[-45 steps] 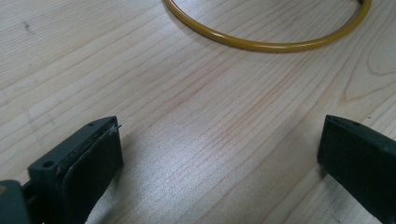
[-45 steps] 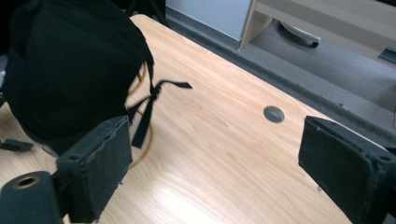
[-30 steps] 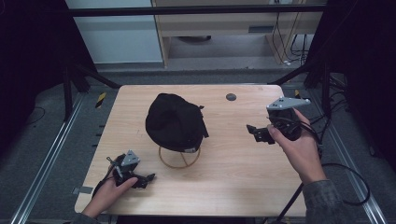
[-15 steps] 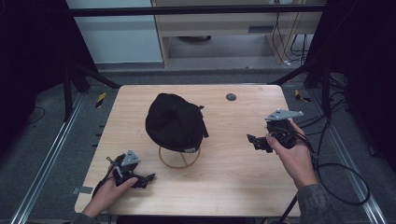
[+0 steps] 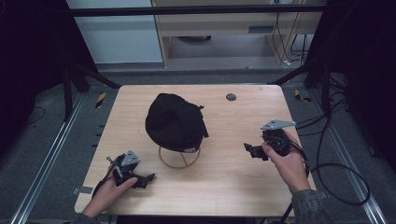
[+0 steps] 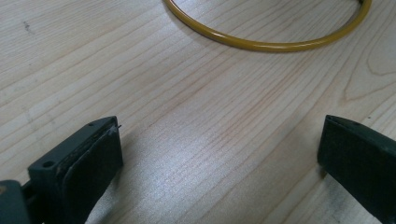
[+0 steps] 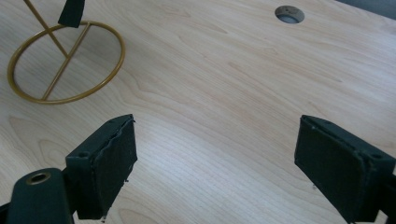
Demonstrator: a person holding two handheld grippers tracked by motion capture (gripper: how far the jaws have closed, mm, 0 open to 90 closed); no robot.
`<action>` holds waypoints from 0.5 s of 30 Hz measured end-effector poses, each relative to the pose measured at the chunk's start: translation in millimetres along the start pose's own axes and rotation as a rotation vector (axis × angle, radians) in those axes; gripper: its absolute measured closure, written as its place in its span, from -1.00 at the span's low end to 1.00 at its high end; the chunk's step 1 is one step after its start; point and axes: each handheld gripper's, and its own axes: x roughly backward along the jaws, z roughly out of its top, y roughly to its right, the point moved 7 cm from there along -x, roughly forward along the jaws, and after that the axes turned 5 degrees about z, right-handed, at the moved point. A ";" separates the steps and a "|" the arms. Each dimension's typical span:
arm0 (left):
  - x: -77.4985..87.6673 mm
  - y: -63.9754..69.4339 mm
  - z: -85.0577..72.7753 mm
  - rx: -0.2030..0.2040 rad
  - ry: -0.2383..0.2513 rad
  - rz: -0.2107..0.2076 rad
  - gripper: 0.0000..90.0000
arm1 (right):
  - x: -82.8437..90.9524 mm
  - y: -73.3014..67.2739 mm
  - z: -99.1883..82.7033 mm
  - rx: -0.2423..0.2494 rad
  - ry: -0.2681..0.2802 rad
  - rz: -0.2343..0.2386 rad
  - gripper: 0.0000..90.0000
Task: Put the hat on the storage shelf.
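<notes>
Black cap (image 5: 175, 122) sitting on a brass-coloured wire stand (image 5: 179, 157), well ahead of the left gripper (image 5: 148, 177) and off to its right, and well apart from the right gripper (image 5: 248, 149), out beyond its jaws. Not touching either gripper.

Resting low on the pale wooden desk (image 5: 219, 186), the left gripper, released, jaws spread wide with bare wood grain between them; holding nothing. Curving across the far side of its own view, the stand's ring base (image 6: 266, 44), ahead of the jaws and apart from them. Wrapping around the body of that gripper, a hand (image 5: 109, 191), coming in from the near edge.

Hovering over the desk near its right side, the right gripper (image 7: 215, 158), also released, jaws standing far apart and empty. Lying ahead and to the left of those jaws, the ring base (image 7: 65, 63) with its crossed spokes and slanted stem, a dark tip of the cap (image 7: 72, 13) hanging just above it. Showing farther off, ahead and slightly right of the jaws, a round grommet hole (image 7: 289, 14) in the desk. Gripping that gripper from behind, a hand (image 5: 287, 161), with a cable (image 5: 336, 182) trailing away over the desk edge.
</notes>
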 end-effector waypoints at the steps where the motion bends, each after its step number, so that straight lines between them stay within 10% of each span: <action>1: 0.0 0.0 0.0 0.000 0.000 0.000 -1.00 | 0.0 0.0 0.0 0.000 0.000 0.000 -0.71; 15: 0.0 -0.1 0.0 -0.002 -0.001 -0.002 -1.00 | -29.4 -8.5 -31.3 -0.036 -0.042 0.022 -0.71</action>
